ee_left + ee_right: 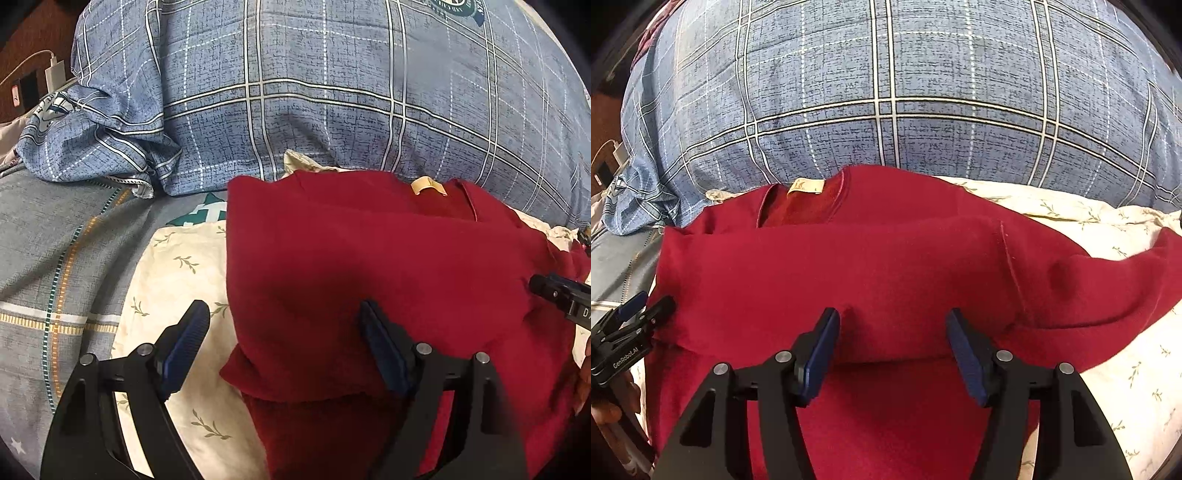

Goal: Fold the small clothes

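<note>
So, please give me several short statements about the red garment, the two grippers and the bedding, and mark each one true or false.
1. The red garment lies on a cream sheet with a leaf print. True.
2. The left gripper is shut on the garment. False: its jaws stand open, one finger over the sheet, one over the red cloth.
3. A cream label shows at the neckline. True.
4. The blue plaid bedding covers the garment. False: it lies behind the garment.
5. The right gripper is open above the red cloth. True.
</note>
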`<action>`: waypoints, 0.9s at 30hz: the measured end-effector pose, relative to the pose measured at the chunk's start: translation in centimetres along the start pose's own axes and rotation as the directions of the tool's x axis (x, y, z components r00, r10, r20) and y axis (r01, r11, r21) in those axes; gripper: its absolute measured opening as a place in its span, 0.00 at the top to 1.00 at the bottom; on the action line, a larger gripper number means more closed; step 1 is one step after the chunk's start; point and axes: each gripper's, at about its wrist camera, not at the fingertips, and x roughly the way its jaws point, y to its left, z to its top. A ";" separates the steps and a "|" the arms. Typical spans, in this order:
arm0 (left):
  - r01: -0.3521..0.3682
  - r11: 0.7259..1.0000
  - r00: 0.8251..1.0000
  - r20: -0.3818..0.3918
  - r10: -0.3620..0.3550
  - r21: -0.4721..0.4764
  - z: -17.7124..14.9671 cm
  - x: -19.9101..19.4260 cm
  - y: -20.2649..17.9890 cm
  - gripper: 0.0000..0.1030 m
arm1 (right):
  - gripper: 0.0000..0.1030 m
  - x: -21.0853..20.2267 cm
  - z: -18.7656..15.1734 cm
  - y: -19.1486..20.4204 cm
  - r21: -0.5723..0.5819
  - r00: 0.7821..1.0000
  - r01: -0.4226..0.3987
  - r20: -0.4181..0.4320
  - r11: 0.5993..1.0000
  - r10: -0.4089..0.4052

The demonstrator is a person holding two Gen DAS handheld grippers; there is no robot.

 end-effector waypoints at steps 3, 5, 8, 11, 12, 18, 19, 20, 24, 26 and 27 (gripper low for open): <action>0.025 1.000 1.000 -0.011 -0.025 -0.006 -0.1 0.1 0.0 0.19 | 0.40 -0.3 -0.5 -0.5 0.015 1.000 -0.010 0.002 1.000 0.010; 0.031 0.999 0.999 -0.023 -0.032 -0.005 -0.1 0.4 -0.1 0.19 | 0.40 -0.2 -0.7 -0.8 0.028 1.000 -0.010 -0.004 1.000 0.011; 0.048 0.998 0.998 -0.040 -0.049 -0.029 0.1 0.7 0.2 0.19 | 0.39 -1.4 -0.7 -1.7 0.061 0.999 -0.029 0.028 0.998 0.028; 0.049 0.998 0.998 -0.043 -0.050 -0.038 0.3 0.6 0.3 0.19 | 0.39 -2.4 -0.5 -2.9 0.095 0.999 -0.013 0.047 0.995 0.008; 0.046 0.998 0.998 -0.041 -0.047 -0.034 0.4 0.5 0.3 0.19 | 0.38 -2.7 -0.6 -3.6 0.108 0.999 -0.010 0.052 0.994 0.004; 0.030 0.998 0.999 -0.027 -0.031 -0.047 0.9 -0.1 1.1 0.19 | 0.37 -3.4 -1.2 -7.3 0.190 0.999 -0.016 0.052 0.982 0.007; 0.032 0.997 0.999 -0.027 -0.033 -0.063 1.1 -0.2 1.7 0.19 | 0.37 -3.4 -1.2 -7.4 0.196 0.999 -0.023 0.048 0.980 0.014; 0.035 0.996 0.999 -0.025 -0.037 -0.077 1.2 -0.4 2.2 0.19 | 0.35 -3.4 -1.2 -7.2 0.195 0.999 -0.023 0.050 0.980 0.013; -0.014 0.990 1.000 0.012 0.015 -0.143 2.3 -1.5 5.6 0.19 | 0.35 -4.0 -1.0 -4.8 0.201 0.976 -0.216 0.068 0.955 0.206; -0.045 0.983 0.999 0.013 0.048 -0.180 2.5 -1.7 7.2 0.19 | 0.36 -3.5 -1.1 -1.5 0.160 0.935 -0.354 0.036 0.921 0.353; -0.054 0.979 0.998 0.011 0.057 -0.198 2.6 -1.7 7.9 0.19 | 0.36 -2.9 -1.3 0.4 0.130 0.915 -0.400 0.008 0.907 0.403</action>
